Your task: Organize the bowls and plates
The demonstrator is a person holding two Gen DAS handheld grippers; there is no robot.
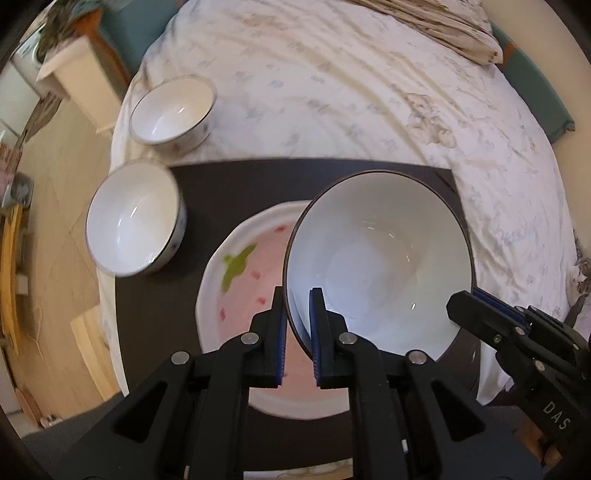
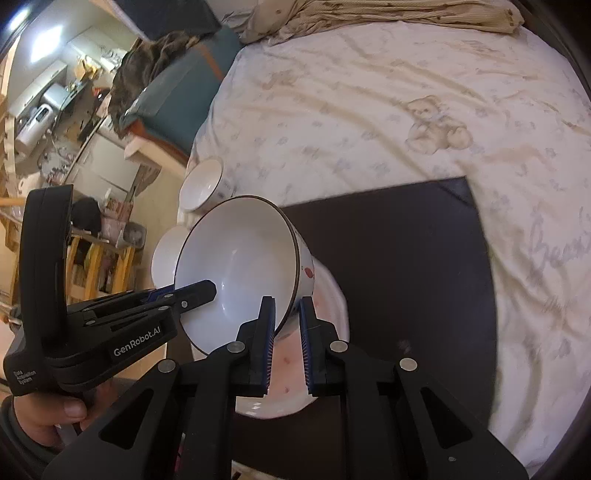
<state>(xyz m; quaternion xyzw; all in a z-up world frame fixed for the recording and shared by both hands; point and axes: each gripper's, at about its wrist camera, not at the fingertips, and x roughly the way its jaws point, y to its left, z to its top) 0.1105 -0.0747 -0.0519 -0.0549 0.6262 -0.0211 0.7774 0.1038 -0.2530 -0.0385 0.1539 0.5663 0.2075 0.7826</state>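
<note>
Above the dark mat (image 1: 229,184) spread over the bed sheet (image 1: 332,92), both grippers are carrying one large white bowl with a thin brown rim (image 1: 380,258), tilted and clear of the surface. The left gripper (image 1: 298,328) is pinching the near rim, its blue-padded fingers nearly together, one inside the bowl and one against the outer wall. The right gripper (image 2: 287,328) is gripping the opposite rim the same way, its jaws squeezed down onto the wall, whose outside is showing red spots in the right wrist view. Each gripper is appearing in the other's camera, reaching in from the side, and a hand (image 2: 44,417) is wrapping around the left gripper's handle.

Directly beneath the lifted bowl, a white plate with a pink centre, red flecks and a green leaf mark (image 1: 240,280) is lying flat on the mat. Two smaller white bowls with blue-patterned walls are sitting upright at the left edge of the bed: the nearer small bowl (image 1: 135,219) is overlapping the mat's corner, and the farther small bowl (image 1: 173,110) is resting on the sheet just beyond it. A beige striped blanket (image 1: 436,22) is lying crumpled at the far end of the bed.
</note>
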